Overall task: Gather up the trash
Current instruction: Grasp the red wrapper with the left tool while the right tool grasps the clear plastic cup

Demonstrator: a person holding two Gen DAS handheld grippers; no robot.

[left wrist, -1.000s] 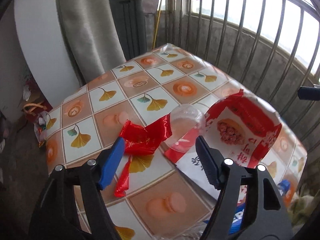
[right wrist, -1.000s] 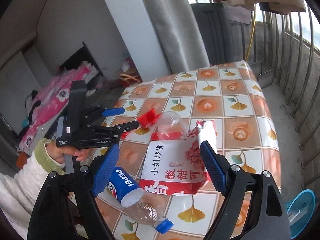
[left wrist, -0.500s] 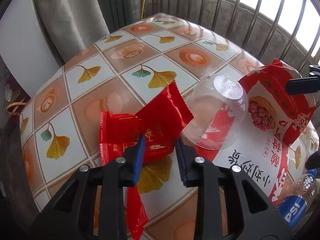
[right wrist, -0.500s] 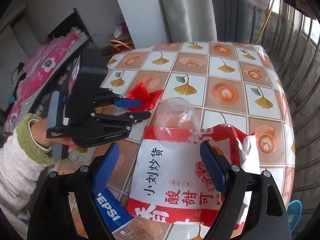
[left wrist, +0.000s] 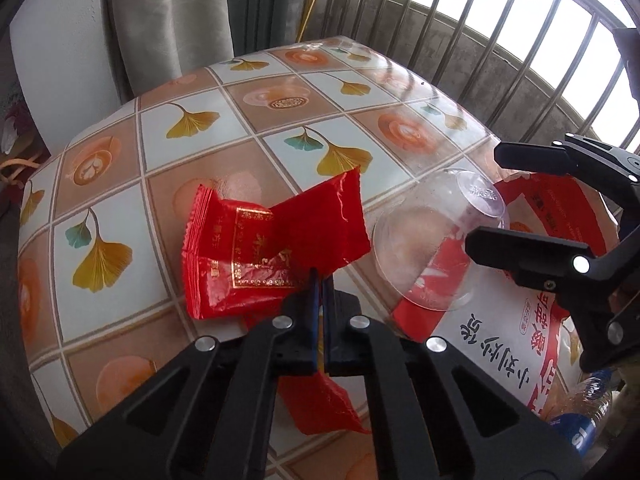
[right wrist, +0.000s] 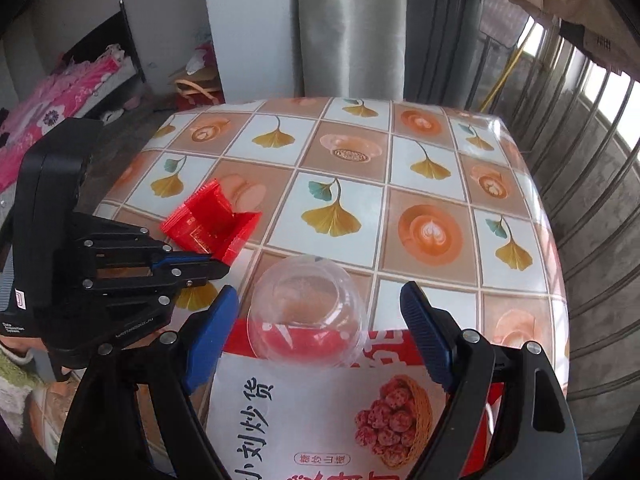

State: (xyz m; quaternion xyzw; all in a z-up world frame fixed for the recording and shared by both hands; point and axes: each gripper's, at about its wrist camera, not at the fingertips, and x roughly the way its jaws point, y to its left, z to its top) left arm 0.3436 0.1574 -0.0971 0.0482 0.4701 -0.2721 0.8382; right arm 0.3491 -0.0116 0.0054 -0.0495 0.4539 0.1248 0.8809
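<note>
A crumpled red wrapper (left wrist: 272,248) lies on the tiled tablecloth (left wrist: 200,160). My left gripper (left wrist: 320,280) is shut on its near edge, and the right wrist view shows the same pinch, left gripper (right wrist: 218,265) on red wrapper (right wrist: 208,220). A clear plastic cup (right wrist: 308,312) lies tipped on the top edge of a red and white snack bag (right wrist: 320,420). My right gripper (right wrist: 320,300) stands open with one finger on each side of the cup, not touching it. From the left wrist view, the right gripper (left wrist: 484,200) hangs over the clear cup (left wrist: 424,248).
A second red wrapper (left wrist: 320,404) lies under my left gripper. A Pepsi bottle (left wrist: 588,420) lies by the snack bag (left wrist: 500,344) near the table's edge. Window bars (left wrist: 540,60) and a grey curtain (right wrist: 348,28) stand beyond the table.
My left gripper came down onto the red wrapper and closed on it. My right gripper moved forward across the snack bag until its open fingers flanked the clear cup.
</note>
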